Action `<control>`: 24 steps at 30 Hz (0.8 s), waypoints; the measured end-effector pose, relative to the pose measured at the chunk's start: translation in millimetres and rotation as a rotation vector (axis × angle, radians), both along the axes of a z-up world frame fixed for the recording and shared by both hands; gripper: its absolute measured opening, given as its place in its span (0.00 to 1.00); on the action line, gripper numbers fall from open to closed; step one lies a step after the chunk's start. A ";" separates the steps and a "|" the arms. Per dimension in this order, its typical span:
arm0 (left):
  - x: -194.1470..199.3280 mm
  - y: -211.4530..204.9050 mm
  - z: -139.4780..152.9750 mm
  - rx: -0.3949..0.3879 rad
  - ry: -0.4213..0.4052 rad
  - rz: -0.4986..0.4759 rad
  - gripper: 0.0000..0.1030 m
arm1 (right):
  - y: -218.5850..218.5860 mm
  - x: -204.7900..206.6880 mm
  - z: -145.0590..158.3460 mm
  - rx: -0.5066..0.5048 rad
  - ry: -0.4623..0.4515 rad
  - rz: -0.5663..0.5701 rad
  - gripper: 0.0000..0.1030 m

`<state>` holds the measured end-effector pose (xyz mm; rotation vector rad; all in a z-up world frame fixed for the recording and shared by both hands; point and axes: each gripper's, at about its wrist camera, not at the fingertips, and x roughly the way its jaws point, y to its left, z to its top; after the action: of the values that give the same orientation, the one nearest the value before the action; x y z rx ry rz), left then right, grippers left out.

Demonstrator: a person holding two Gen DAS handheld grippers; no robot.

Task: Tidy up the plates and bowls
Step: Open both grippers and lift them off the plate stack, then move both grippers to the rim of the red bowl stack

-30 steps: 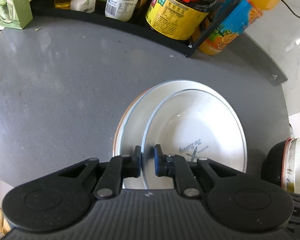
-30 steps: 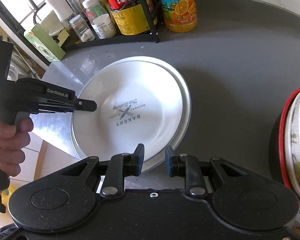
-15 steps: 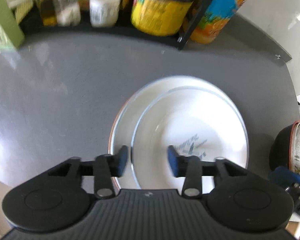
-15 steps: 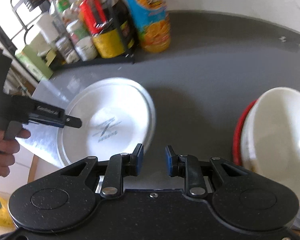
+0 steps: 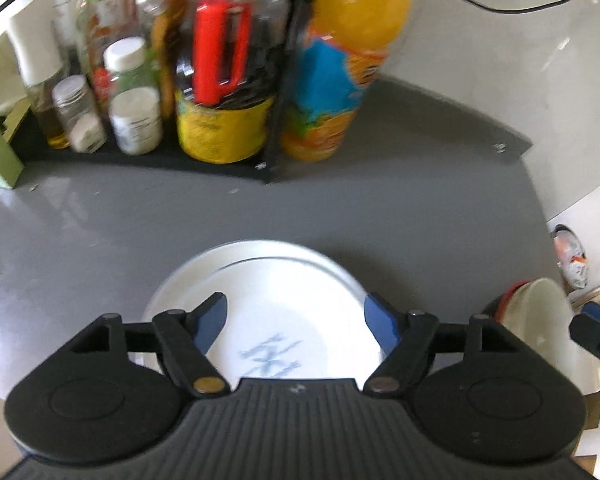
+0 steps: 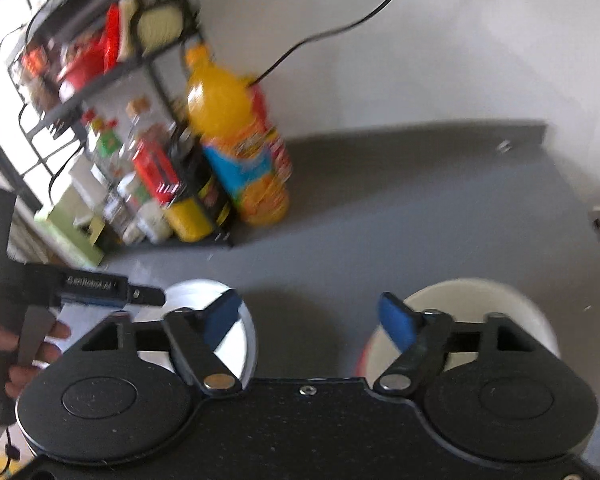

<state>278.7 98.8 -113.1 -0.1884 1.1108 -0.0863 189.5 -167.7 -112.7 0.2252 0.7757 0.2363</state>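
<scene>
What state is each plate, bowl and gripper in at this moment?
Left gripper: fingers wide open, holding nothing.
Right gripper: fingers wide open, holding nothing.
White printed plate: lying flat, nested on the larger plate.
Larger white plate: flat on the grey counter.
White bowl: upright, sitting in a red-rimmed bowl.
Orange juice bottle: upright.

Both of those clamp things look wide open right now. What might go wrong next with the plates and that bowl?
1. The white plate sits off-centre on the larger plate beneath, so a nudge from the open left gripper might slide it.
2. The white bowl sits in a red-rimmed one near the right gripper; a clumsy grab might tip the stack.
3. Both views are blurred, so aim may be off.
</scene>
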 end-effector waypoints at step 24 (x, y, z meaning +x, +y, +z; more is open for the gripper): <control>-0.2 -179.9 -24.5 -0.037 0.046 -0.184 0.73 | -145.2 -12.9 -59.7 0.041 0.113 -0.170 0.94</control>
<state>278.5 -81.2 -137.6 -0.1216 1.1712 -0.2685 176.5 -312.9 -172.4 0.3436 0.8594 0.0794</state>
